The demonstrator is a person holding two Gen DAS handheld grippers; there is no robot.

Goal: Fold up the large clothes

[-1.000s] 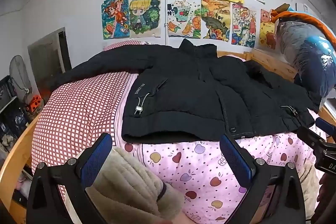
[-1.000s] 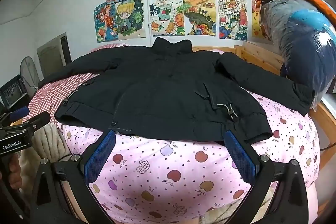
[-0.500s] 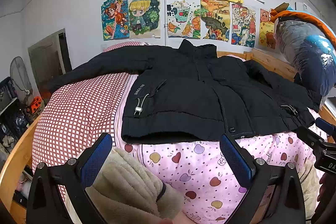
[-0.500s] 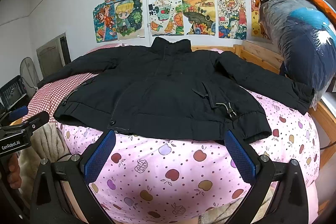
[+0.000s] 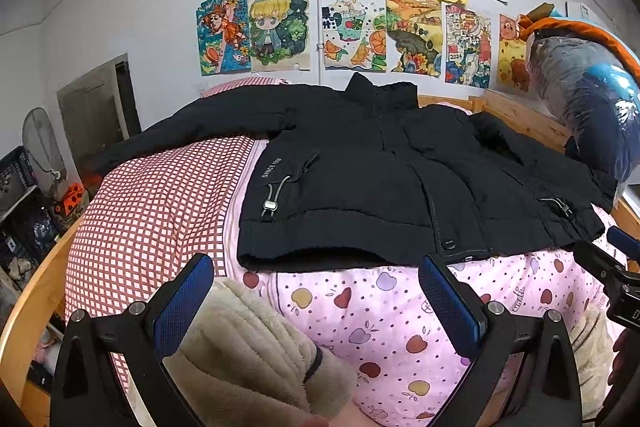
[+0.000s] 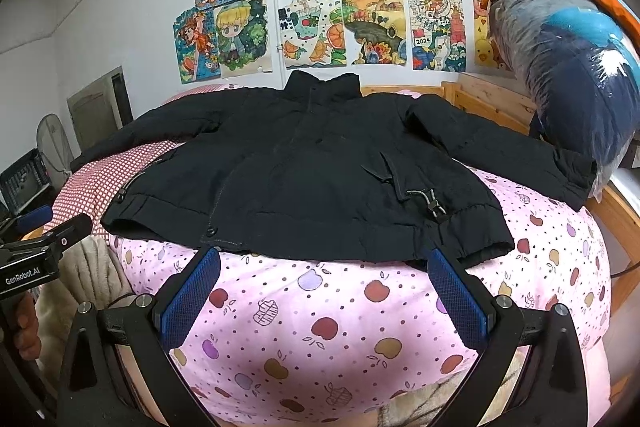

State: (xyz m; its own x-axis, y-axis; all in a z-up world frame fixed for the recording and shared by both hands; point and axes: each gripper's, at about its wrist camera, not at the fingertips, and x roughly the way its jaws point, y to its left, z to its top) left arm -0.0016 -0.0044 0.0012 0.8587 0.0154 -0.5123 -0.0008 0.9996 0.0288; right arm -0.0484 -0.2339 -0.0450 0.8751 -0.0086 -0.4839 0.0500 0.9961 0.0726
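Note:
A black padded jacket (image 5: pixel 360 179) (image 6: pixel 312 179) lies spread flat, front up, on the bed, collar toward the wall and both sleeves stretched out sideways. My left gripper (image 5: pixel 316 283) hovers open just short of the hem's left half, nothing between its blue pads. My right gripper (image 6: pixel 320 275) is open too, its blue pads level with the hem's right half and apart from the cloth. Each gripper shows at the edge of the other's view: the right gripper (image 5: pixel 612 267), the left gripper (image 6: pixel 36 251).
The bed carries a pink fruit-print quilt (image 6: pixel 320 327) and a red checked cover (image 5: pixel 152 211). A person's beige fleece sleeve (image 5: pixel 248 359) is under the left gripper. A plastic-wrapped bundle (image 6: pixel 576 67) stands at the right on the wooden bed frame (image 6: pixel 492 99). A fan and crates (image 5: pixel 28 179) stand left.
Both grippers have crept slightly forward toward the jacket's hem; the jacket has not moved and both stay open.

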